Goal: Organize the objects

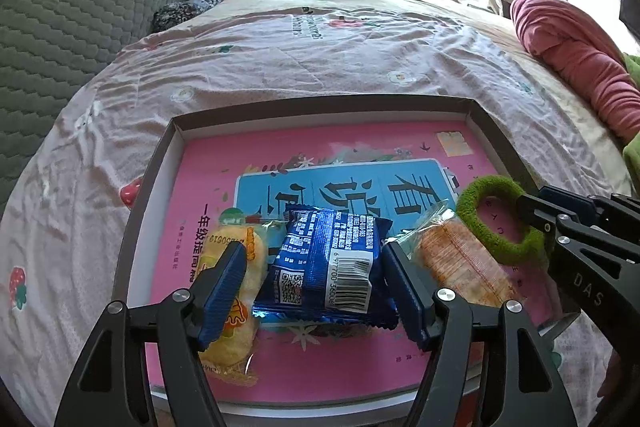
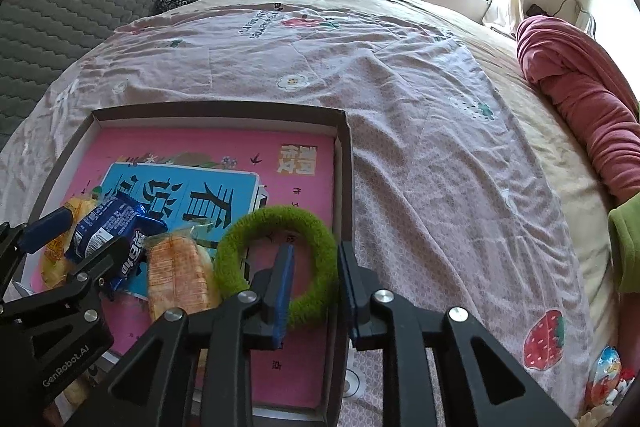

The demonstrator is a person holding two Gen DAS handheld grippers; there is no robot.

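Left wrist view shows my left gripper (image 1: pixel 316 279) with its jaws open around a blue foil snack packet (image 1: pixel 326 267), pads clear of it on either side. It lies on the pink book cover inside a shallow cardboard box lid (image 1: pixel 320 111) on the bed — a yellow wrapped cake (image 1: pixel 256 255) to its left, an orange wrapped biscuit pack (image 1: pixel 460 259) to its right. My right gripper (image 2: pixel 316 279) straddles the rim of a fuzzy green ring (image 2: pixel 276 255), jaws slightly parted — not pressing it.
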